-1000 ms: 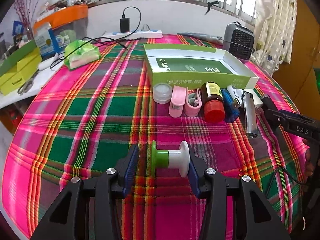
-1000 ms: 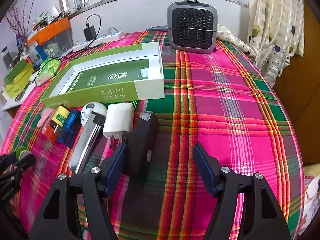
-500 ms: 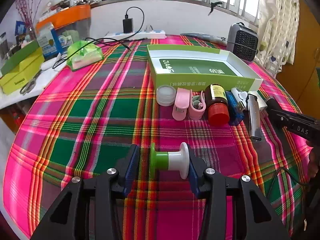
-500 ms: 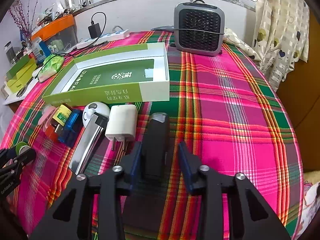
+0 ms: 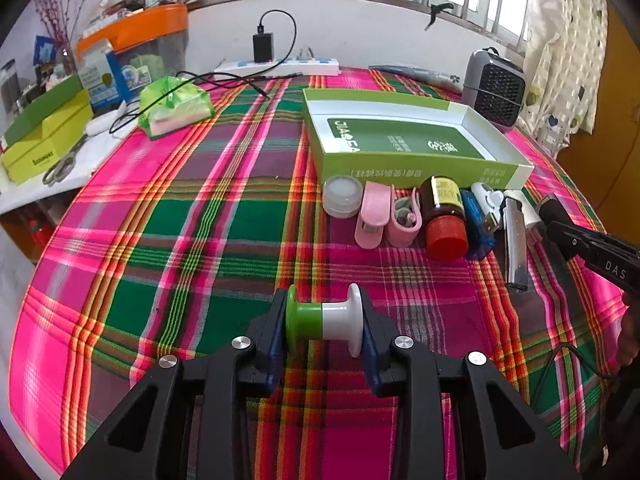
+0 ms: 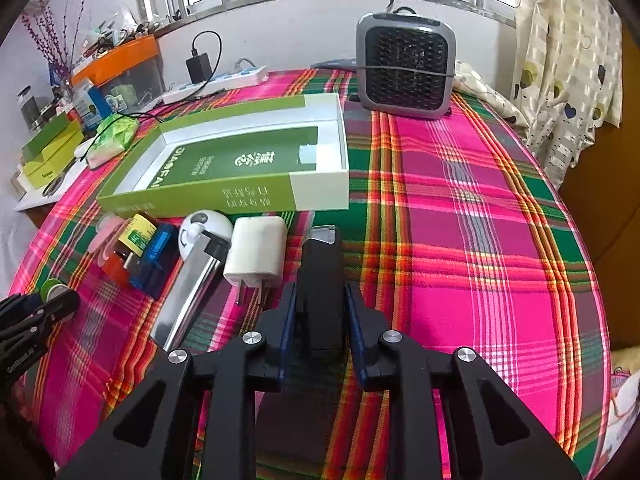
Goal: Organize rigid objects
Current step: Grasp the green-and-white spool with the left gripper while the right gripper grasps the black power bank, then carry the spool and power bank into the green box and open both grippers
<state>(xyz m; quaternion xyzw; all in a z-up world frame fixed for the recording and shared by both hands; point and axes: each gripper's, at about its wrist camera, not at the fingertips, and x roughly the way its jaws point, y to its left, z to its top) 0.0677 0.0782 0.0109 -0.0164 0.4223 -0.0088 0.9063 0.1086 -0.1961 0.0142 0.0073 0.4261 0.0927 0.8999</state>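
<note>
Early stage: green box [image 6: 224, 204] was empty, row of items on the worktop [image 5: 200, 240] beside it. Left claw [image 5: 325, 330] had just closed onto the spool [image 5: 326, 322]; right claw [image 6: 320, 312] onto the black device [image 6: 322, 280].

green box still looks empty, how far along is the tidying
Nothing is done yet: the green box holds no loose items. In hand: the left gripper, just closing, has the green-and-white spool between its fingers, and the right gripper, also just closing, flanks the black device. Left: the row in front of the box, including the brown bottle and white charger.
</note>
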